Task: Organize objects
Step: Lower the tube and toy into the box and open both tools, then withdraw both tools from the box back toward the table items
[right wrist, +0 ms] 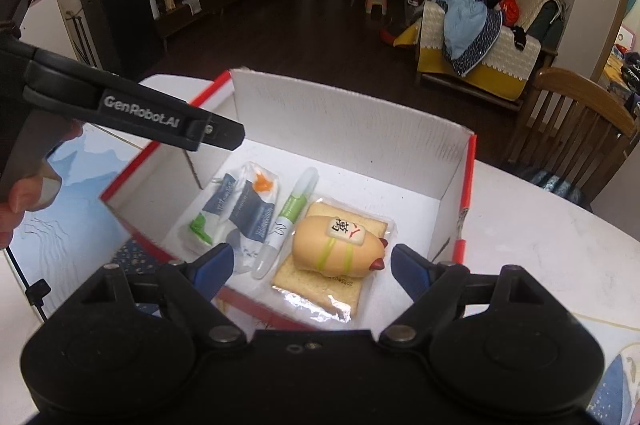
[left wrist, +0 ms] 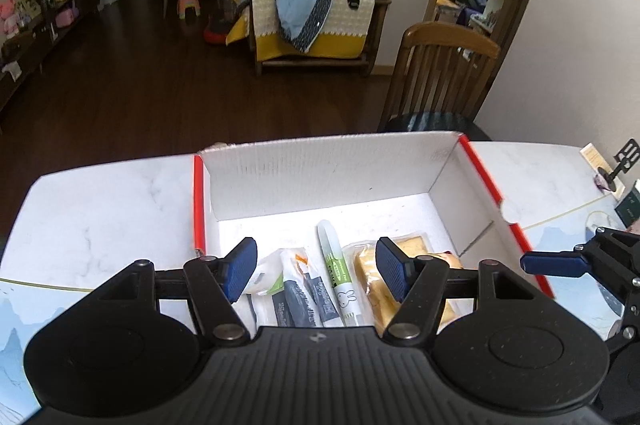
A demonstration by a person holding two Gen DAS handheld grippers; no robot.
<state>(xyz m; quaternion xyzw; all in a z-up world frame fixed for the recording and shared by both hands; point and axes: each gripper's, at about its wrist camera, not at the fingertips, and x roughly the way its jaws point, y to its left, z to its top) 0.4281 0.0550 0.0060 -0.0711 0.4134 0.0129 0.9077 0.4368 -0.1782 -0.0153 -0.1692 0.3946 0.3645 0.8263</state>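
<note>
Both my claws, left claw (left wrist: 316,273) and right claw (right wrist: 308,267), hang released over the box (right wrist: 352,113), the pen (right wrist: 286,221) running lengthwise away from them at lower centre.

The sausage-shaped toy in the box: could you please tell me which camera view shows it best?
The right wrist view: the sausage-shaped toy lies fully visible on the wrapped toast, with its tile and green bands clear. In the left wrist view only a sliver peeks out behind the left gripper's finger.
</note>
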